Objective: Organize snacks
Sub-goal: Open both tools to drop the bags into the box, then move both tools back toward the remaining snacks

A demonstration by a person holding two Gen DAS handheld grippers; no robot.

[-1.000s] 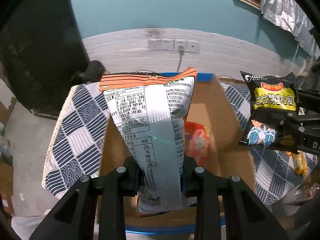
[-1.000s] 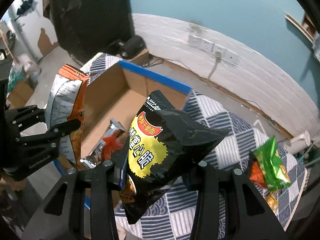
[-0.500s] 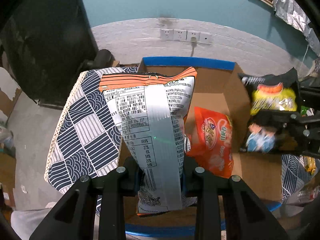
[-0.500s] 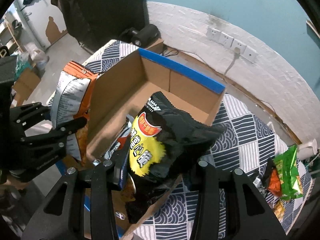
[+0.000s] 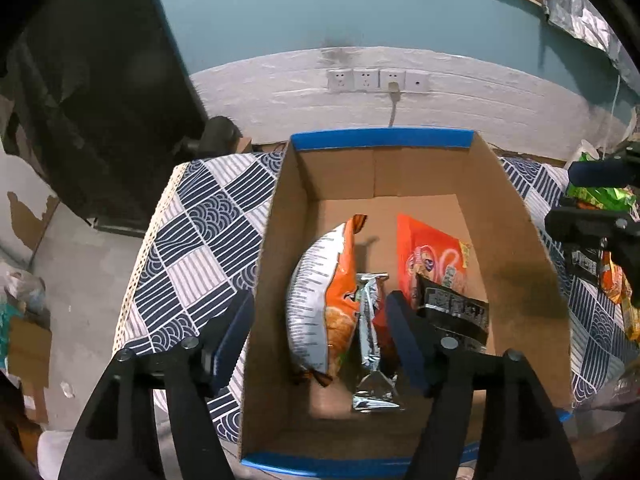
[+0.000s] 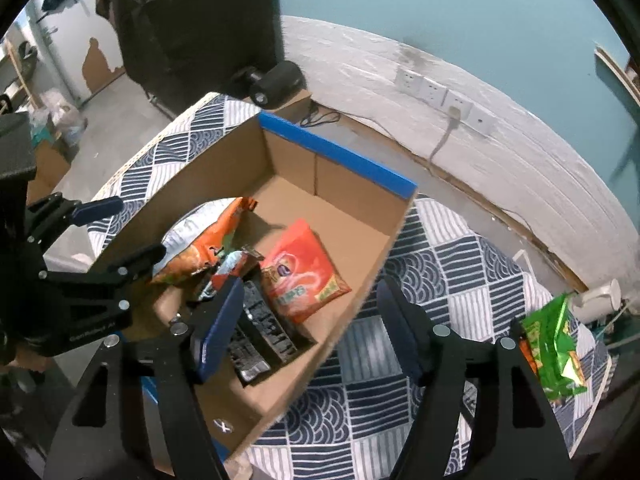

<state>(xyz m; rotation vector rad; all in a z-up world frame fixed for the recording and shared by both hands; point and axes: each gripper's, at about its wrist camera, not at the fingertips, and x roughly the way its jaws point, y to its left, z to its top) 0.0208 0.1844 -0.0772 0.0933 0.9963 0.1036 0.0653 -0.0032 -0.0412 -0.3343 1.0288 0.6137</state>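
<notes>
Four snack bags lie inside the cardboard box (image 5: pixel 504 240) on the desk (image 6: pixel 448 248). Both the left gripper (image 5: pixel 320 340) and right gripper (image 6: pixel 310 328) have fingers spread, holding nothing. Right of the box, the green bag (image 6: pixel 554 344) remains unpacked.

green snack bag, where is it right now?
Outside the cardboard box, on the patterned cloth at far right of the right wrist view: green snack bag, just beyond the open right gripper.
</notes>
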